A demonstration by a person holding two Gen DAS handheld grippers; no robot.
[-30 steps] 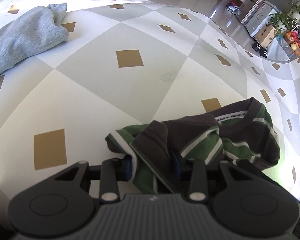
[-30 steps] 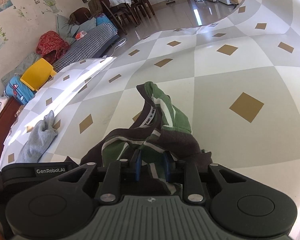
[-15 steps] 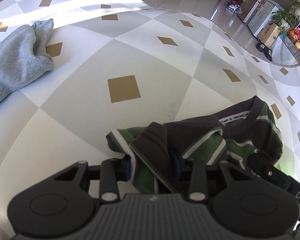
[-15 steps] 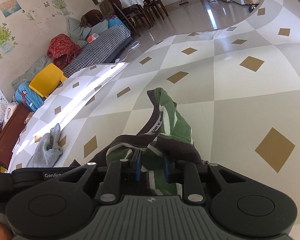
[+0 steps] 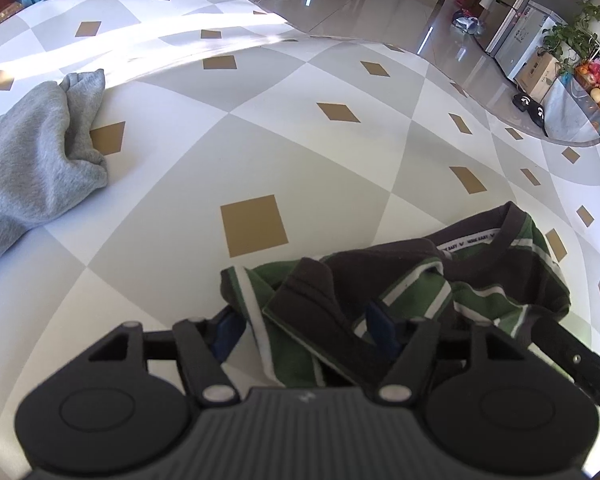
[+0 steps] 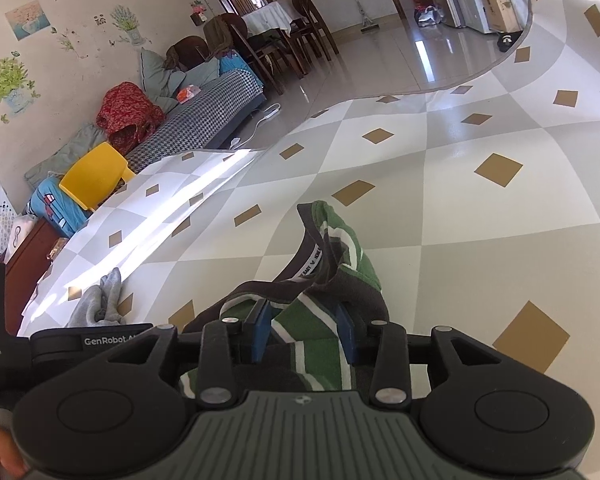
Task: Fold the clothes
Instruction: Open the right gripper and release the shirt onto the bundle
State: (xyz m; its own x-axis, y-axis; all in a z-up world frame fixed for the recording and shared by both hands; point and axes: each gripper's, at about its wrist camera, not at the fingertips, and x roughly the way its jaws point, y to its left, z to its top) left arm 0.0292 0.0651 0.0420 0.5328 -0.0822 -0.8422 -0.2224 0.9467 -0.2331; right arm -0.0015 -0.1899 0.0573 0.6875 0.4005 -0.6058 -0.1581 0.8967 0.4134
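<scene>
Left wrist view: left gripper (image 5: 306, 330), fingers just spread, straddling the crumpled green-striped brown shirt (image 5: 416, 280) on the diamond-patterned counter (image 5: 260, 140); grey sweatshirt (image 5: 36, 160) well apart.
Right wrist view: right gripper (image 6: 304, 330), fingers just parting, shirt (image 6: 332, 276) between them.

A dark brown shirt with green and white stripes (image 5: 420, 280) lies crumpled in a loose heap on the near part of the checkered surface (image 5: 300, 152), its ribbed neckline with a white printed label turned up toward the far right. Folds overlap unevenly, one brown-edged flap lying across the striped cloth. Well apart at the far left lies a bunched light grey sweatshirt (image 5: 32, 160), one cuff sticking up.
</scene>
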